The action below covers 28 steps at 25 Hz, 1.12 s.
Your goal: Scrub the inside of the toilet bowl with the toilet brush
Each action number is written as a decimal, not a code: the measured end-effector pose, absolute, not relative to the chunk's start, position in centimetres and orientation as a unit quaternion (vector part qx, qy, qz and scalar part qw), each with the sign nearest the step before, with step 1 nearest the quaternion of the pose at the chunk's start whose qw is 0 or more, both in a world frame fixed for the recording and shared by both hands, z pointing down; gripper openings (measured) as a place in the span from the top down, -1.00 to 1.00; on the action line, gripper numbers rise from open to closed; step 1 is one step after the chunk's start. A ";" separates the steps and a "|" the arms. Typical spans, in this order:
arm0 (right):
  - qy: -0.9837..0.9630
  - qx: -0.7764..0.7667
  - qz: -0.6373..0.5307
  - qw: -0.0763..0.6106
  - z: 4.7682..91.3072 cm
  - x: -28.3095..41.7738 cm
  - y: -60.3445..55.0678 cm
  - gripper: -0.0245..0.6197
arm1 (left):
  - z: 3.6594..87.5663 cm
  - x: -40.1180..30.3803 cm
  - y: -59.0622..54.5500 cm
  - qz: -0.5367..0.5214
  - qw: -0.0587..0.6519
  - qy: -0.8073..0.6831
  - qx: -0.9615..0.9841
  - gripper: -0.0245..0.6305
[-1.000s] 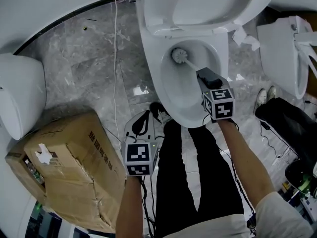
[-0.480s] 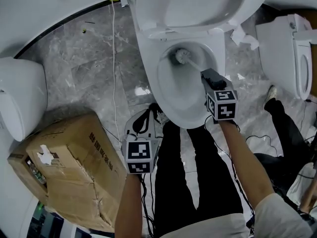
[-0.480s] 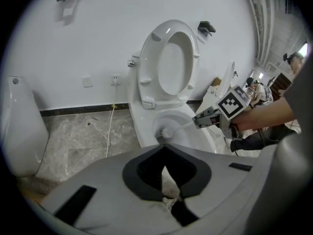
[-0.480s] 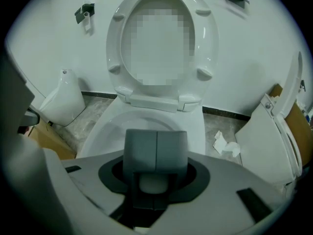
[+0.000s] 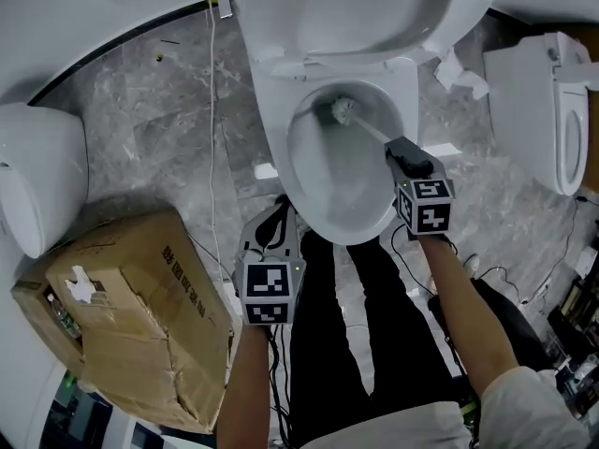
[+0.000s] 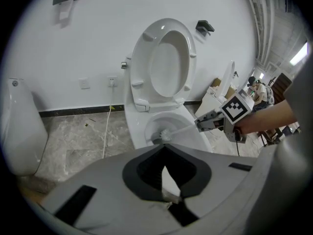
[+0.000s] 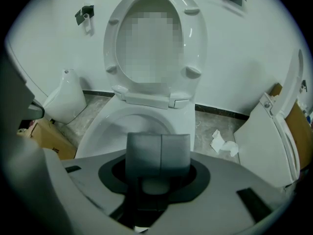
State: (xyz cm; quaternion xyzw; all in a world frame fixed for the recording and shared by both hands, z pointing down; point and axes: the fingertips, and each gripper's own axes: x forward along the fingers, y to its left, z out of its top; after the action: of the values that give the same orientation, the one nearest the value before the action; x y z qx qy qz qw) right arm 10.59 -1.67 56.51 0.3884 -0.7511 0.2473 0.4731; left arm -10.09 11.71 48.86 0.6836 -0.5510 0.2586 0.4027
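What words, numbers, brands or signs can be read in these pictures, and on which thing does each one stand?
Cardboard box: a line of dark print on its top face, too small and blurred to read.
Marker cubes: black and white square patterns only, no words or numbers.
Nothing else in any view shows readable text.

We see a white toilet [image 5: 273, 101], a white-bristled brush [image 5: 339, 110], a grey veined marble floor [image 5: 159, 124], a brown box [image 5: 140, 316], black trousers [image 5: 328, 344], and black-and-white squares on the cubes [image 5: 267, 293].
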 end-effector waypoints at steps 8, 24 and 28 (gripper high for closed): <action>-0.747 0.377 0.256 0.484 56.3 12.5 -0.7 0.36 | 48.5 -7.6 11.7 0.257 0.412 -0.556 0.674 0.85; -0.749 0.348 0.257 0.501 57.2 14.3 2.7 0.37 | 48.7 -4.7 11.5 0.260 0.410 -0.550 0.680 0.85; -0.748 0.336 0.251 0.514 57.4 14.8 3.4 0.37 | 48.4 -4.2 11.7 0.261 0.407 -0.547 0.683 0.85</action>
State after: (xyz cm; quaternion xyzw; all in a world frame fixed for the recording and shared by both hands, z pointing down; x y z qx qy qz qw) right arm 14.80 3.42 57.39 0.3362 -0.7483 0.2506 0.5141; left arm -4.23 11.70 48.41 0.6834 -0.5469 0.2612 0.4069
